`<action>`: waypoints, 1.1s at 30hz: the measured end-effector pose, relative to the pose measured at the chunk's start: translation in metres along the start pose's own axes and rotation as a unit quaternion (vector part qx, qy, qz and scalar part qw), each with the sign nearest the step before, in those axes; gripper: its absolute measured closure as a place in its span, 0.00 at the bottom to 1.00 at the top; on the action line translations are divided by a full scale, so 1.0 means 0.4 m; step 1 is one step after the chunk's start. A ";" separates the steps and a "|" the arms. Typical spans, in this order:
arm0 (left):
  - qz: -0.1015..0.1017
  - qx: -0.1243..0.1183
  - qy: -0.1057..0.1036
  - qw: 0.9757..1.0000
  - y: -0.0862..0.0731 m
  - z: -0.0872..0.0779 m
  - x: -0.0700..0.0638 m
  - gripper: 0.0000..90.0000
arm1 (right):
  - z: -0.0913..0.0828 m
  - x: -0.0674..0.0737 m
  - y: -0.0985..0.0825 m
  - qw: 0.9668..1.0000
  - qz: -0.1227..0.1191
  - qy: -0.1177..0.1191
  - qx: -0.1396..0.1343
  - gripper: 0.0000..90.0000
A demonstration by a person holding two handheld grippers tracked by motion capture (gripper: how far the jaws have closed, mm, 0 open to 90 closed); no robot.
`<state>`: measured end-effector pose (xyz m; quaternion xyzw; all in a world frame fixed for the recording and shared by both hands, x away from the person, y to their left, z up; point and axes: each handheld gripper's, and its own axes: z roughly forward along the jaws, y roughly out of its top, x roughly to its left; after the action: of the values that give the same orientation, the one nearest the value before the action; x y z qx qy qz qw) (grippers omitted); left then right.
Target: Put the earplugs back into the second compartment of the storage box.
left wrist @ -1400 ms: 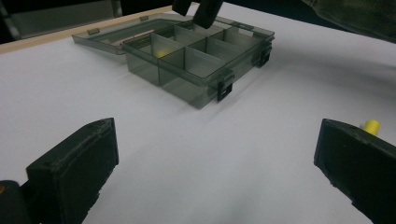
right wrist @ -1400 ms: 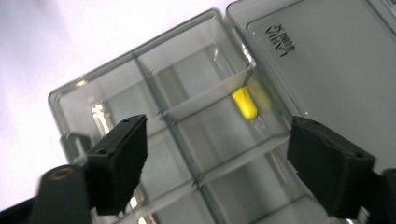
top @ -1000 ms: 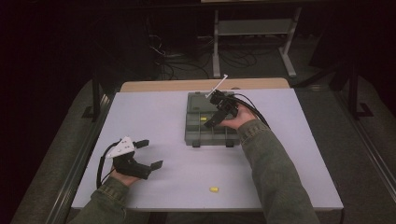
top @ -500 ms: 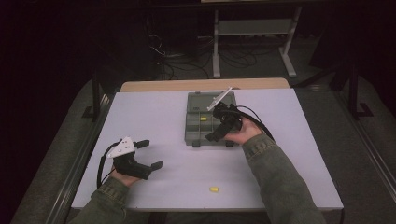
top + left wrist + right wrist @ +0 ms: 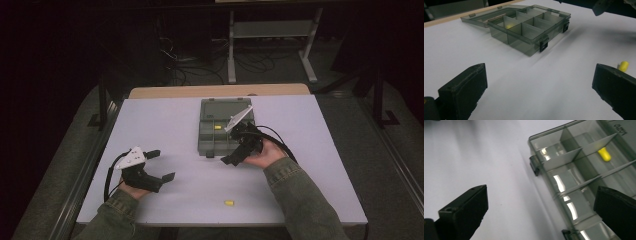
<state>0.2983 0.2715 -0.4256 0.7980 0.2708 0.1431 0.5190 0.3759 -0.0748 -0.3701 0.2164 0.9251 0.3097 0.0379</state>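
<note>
Two small yellow pieces are in play: one (image 5: 604, 154) lies in a compartment of the open grey organiser box (image 5: 220, 131), the other (image 5: 229, 202) sits loose on the white table (image 5: 310, 150), near its front edge and well apart from the box. The right gripper (image 5: 239, 151), jaws wide and empty, hangs at the box's front edge; it should likely swing down over the loose piece and straddle it squarely before closing. The left gripper (image 5: 159, 165), also wide and empty, rests aside. Other compartments look empty.
</note>
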 end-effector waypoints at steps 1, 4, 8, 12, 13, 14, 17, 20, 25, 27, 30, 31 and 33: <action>0.001 0.001 0.000 1.000 0.000 0.000 0.000 0.00 | 0.000 0.006 -0.005 1.000 0.000 0.002 -0.001 0.00; 0.001 0.001 0.000 1.000 0.000 -0.001 0.000 0.00 | 0.005 0.020 -0.018 1.000 -0.002 0.008 -0.001 0.00; 0.003 0.002 0.000 1.000 0.001 0.000 -0.001 0.00 | 0.020 0.042 -0.043 1.000 -0.006 0.014 0.013 0.00; 0.003 0.001 0.000 1.000 0.001 0.000 0.000 0.00 | 0.026 0.063 -0.059 1.000 -0.012 0.019 0.015 0.00; 0.003 0.001 0.000 1.000 0.001 0.000 -0.001 0.00 | 0.026 0.063 -0.059 1.000 -0.012 0.019 0.015 0.00; 0.002 0.001 0.000 1.000 0.001 0.000 -0.001 0.00 | 0.027 0.067 -0.061 1.000 -0.013 0.021 0.014 0.00; 0.002 0.002 -0.001 1.000 0.001 0.001 -0.001 0.00 | 0.029 0.084 -0.072 0.999 -0.016 0.025 0.015 0.00; 0.003 0.001 0.000 1.000 0.001 0.001 -0.002 0.00 | 0.031 0.096 -0.081 0.999 -0.018 0.030 0.015 0.00; 0.004 0.003 0.000 1.000 0.001 0.001 -0.002 0.00 | 0.038 0.117 -0.096 0.999 -0.019 0.038 0.016 0.00; 0.004 0.002 0.001 1.000 0.001 0.001 -0.003 0.00 | 0.044 0.130 -0.102 0.999 -0.022 0.042 0.024 0.00; 0.003 0.002 0.000 1.000 0.001 0.001 -0.002 0.00 | 0.049 0.149 -0.108 0.998 -0.032 0.049 0.031 0.00; 0.003 0.002 -0.001 1.000 0.001 0.001 -0.002 0.00 | 0.050 0.156 -0.109 0.998 -0.033 0.051 0.032 0.00; 0.004 0.001 -0.001 1.000 0.001 0.001 -0.002 0.00 | 0.052 0.167 -0.112 0.997 -0.038 0.055 0.031 0.00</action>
<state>0.2978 0.2705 -0.4252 0.8000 0.2674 0.1444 0.5174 0.3028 -0.0669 -0.4091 0.1651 0.9426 0.2903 -0.0078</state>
